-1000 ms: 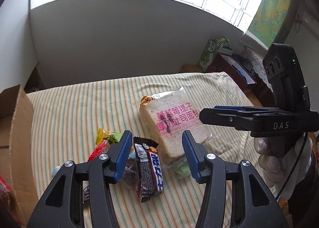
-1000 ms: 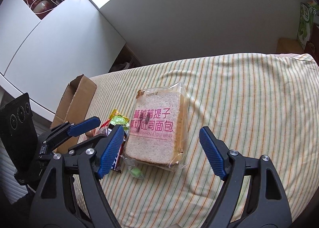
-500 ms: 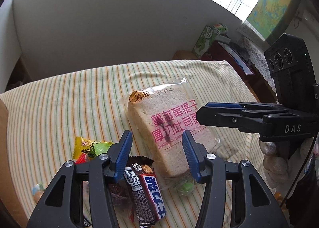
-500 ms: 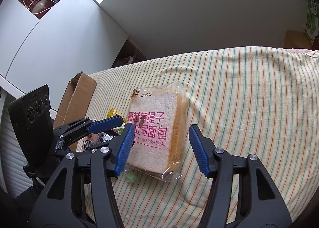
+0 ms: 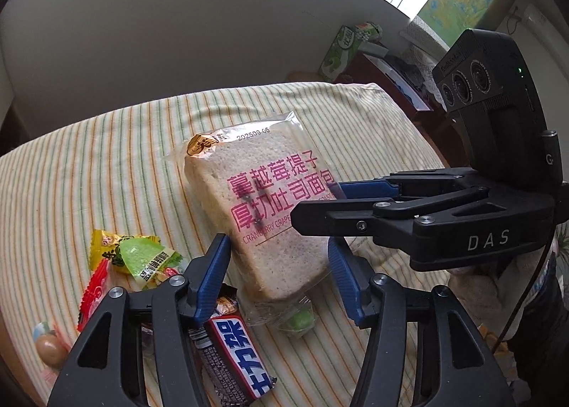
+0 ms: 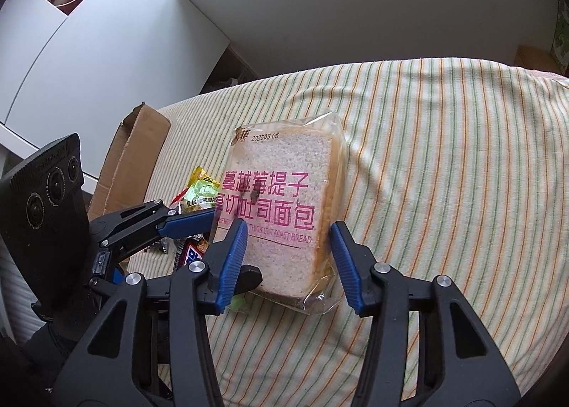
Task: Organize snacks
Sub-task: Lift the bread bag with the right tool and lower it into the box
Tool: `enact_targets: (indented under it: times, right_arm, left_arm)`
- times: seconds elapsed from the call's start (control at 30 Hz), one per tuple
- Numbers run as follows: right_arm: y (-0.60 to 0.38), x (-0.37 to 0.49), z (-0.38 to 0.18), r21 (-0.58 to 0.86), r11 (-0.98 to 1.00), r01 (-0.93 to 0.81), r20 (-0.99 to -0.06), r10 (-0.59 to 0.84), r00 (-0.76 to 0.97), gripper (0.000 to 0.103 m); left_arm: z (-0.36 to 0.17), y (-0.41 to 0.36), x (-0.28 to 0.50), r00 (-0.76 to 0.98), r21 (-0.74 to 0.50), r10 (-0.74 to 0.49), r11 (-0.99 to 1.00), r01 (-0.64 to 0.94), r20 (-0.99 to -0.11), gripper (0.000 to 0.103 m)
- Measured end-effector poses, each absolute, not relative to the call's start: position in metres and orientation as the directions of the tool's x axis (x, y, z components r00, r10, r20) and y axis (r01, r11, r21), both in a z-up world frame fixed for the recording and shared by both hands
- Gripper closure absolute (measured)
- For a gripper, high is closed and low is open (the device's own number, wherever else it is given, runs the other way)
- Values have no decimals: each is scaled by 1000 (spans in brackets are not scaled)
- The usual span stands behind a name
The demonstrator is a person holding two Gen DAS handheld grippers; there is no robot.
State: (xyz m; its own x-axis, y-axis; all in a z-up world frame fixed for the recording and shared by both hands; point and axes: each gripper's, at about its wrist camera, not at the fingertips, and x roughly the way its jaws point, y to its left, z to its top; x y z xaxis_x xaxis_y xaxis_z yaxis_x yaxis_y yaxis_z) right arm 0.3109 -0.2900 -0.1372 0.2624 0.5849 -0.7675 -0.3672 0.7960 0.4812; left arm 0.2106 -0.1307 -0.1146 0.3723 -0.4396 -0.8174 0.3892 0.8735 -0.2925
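Both grippers are closing in on the bread bag [image 5: 263, 208], nearer than a second ago. Left gripper [image 5: 279, 273]: jaws standing apart, straddling the bag's near end, not clamping it. Right gripper [image 6: 288, 259]: jaws likewise parted, flanking the bag's near corner; contact is not showing. Bread bag: lying flat on the striped cloth [image 6: 444, 165]. Chocolate bar [image 5: 234, 353]: lying just beside the bag, under the left gripper. Yellow-green candy packet [image 5: 138, 257] and red wrapper [image 5: 94, 286]: sitting near the bag on the same side. Cardboard box [image 6: 131, 154]: standing beyond the candy, well apart from the bag.
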Motion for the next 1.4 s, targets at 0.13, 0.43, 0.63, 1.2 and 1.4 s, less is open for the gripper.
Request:
enact_targets:
  times: [0.13,0.43,0.63,1.2,1.4]
  right_arm:
    - [-284,305,-128,474,800,-368,-762,582,283,54]
    - [-272,288,-91,431,804,-409,-749,572,335,54]
    - [-247,280,-64,407,794,-452,-735,579,353,54]
    - [-129,270,-21,367,697,-616,-714,636,293,54]
    - [-82,273,-20,382,651,-655,-705,664,249,54]
  left_arm:
    - [-108,-134,208,386,-292,-443,873,391,-809,48]
    - [-79,-123,193,441,-286,-459,869,403,-772,48]
    - [-56,-105,180,493,-279,-459,875,396,-739,48]
    - [-24,-3,145,631,-294,-380,925,242,-676,48]
    - [-23,36,139,664,-304,-330,939,160,-670,48]
